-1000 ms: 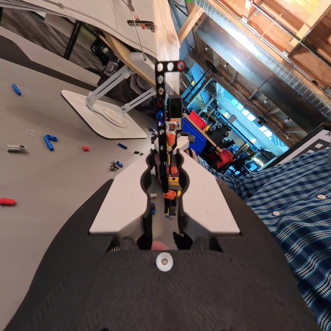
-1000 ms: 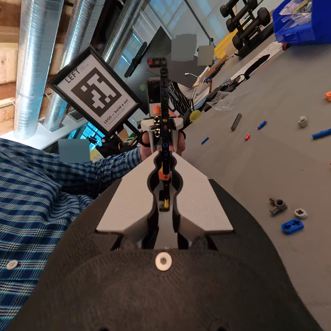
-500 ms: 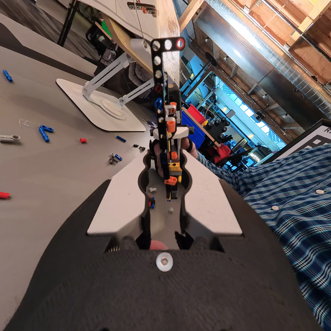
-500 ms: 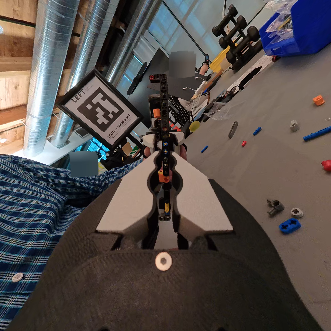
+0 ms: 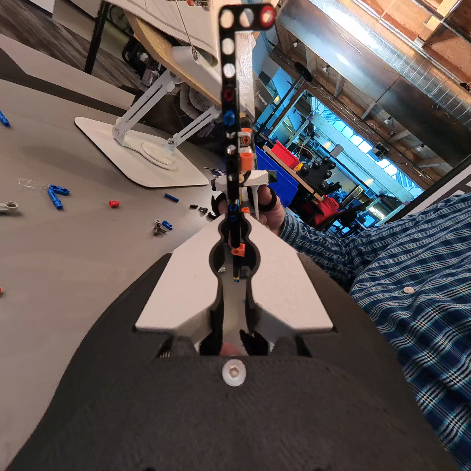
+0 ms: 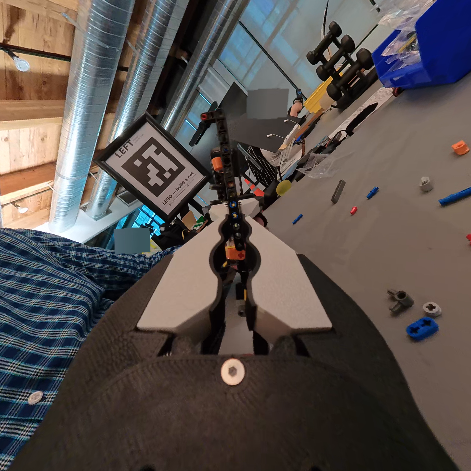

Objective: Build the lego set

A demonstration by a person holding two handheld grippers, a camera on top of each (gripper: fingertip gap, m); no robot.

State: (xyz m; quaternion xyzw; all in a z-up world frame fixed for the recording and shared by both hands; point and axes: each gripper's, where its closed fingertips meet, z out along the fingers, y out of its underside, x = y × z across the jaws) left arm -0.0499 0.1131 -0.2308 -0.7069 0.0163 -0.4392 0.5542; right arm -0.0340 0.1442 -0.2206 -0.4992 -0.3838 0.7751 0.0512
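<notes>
A lego assembly (image 5: 228, 96) built on a long black holed beam with orange, blue and red pins is held in the air above the grey table (image 5: 76, 254). My left gripper (image 5: 234, 216) is shut on its lower part. My right gripper (image 6: 234, 216) is shut on the same assembly (image 6: 225, 163) from the opposite side. In the left wrist view the right gripper's white fingers (image 5: 257, 177) and the hand holding it (image 5: 272, 214) face me. In the right wrist view the left gripper's white fingers (image 6: 251, 204) show just behind the beam.
Loose pieces lie on the table: blue connectors (image 5: 56, 193), a red bush (image 5: 114, 203), a blue plate (image 6: 421, 328), a grey connector (image 6: 400, 300), a grey beam (image 6: 338, 191). A white stand base (image 5: 142, 158), a blue bin (image 6: 428, 56) and a framed marker sign (image 6: 153, 165) stand around. A plaid sleeve (image 5: 382, 267) is close. The left gripper's tips are roughly 5 centimetres from the right gripper's.
The assembly sits farther out between my left fingers and reaches higher in that view. In the right wrist view it now leans left. Both grippers stay shut on it.
</notes>
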